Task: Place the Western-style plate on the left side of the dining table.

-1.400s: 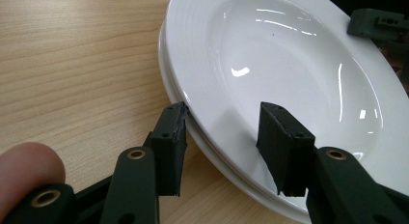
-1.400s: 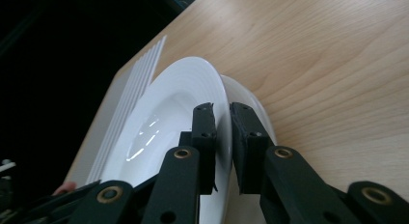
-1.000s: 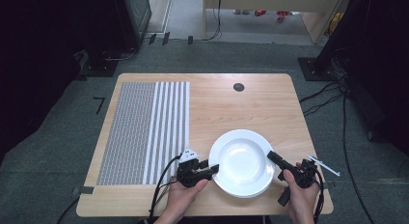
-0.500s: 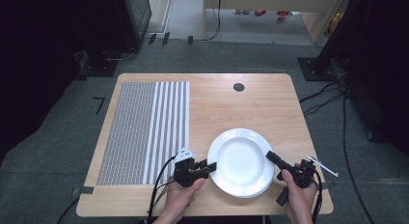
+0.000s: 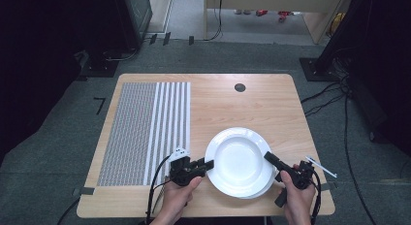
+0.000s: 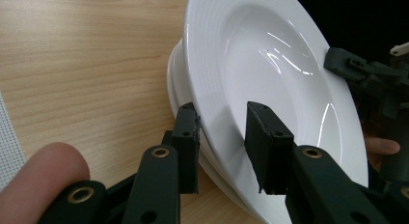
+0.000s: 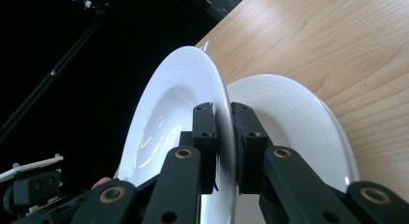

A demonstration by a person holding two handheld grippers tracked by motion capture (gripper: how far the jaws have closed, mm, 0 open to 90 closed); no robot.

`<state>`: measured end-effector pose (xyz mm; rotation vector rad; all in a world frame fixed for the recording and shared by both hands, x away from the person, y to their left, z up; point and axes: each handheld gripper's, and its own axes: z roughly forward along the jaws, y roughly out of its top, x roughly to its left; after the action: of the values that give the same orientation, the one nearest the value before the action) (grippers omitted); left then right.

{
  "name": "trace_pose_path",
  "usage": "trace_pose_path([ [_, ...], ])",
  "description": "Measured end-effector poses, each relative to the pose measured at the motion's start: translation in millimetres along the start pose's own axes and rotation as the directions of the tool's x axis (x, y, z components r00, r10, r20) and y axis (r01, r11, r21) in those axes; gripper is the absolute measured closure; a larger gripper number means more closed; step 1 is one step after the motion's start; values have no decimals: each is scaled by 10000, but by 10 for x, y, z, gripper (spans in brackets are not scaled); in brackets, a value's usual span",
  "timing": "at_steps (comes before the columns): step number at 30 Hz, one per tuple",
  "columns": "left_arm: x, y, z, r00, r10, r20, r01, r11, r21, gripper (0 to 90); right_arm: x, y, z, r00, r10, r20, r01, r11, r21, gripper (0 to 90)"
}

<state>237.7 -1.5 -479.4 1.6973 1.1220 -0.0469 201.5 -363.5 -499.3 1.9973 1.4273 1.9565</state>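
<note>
From the high view, a white top plate (image 5: 241,159) is seen near the front right of the wooden surface (image 5: 271,104), on a lower plate (image 5: 264,190). The left tongs (image 5: 207,165) and right tongs (image 5: 268,157) are set at its opposite rims. Open room lies behind the plates, a striped mat (image 5: 145,130) to the left, and the front edge is close.

In the left gripper view, the left tongs (image 6: 223,137) are spread astride the rim of the top plate (image 6: 270,64), not yet pressed on it. The glaze is judged slippery, stiff and breakable.

In the right gripper view, the right tongs (image 7: 222,132) are pinched on the rim of the top plate (image 7: 178,98), tilted clear of the lower plate (image 7: 289,118). The rim is judged the only sound hold.
</note>
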Motion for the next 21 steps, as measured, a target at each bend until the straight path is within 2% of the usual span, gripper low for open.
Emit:
trace_pose_path([
  [6, 4, 58, -82, 9999, -68, 122, 69, 9999, -87, 686, 57, -20, 26, 9999, 23, -152, -25, 9999, -113, 822],
  [14, -15, 132, -189, 10000, -10, 79, 11, 9998, -215, 692, 148, -29, 80, 9995, 44, -309, -47, 9999, -109, 817],
  [21, 5, 193, -269, 9999, -116, 56, 118, 9995, -295, 699, 235, -28, 130, 9993, 89, -353, -93, 9999, -125, 816],
])
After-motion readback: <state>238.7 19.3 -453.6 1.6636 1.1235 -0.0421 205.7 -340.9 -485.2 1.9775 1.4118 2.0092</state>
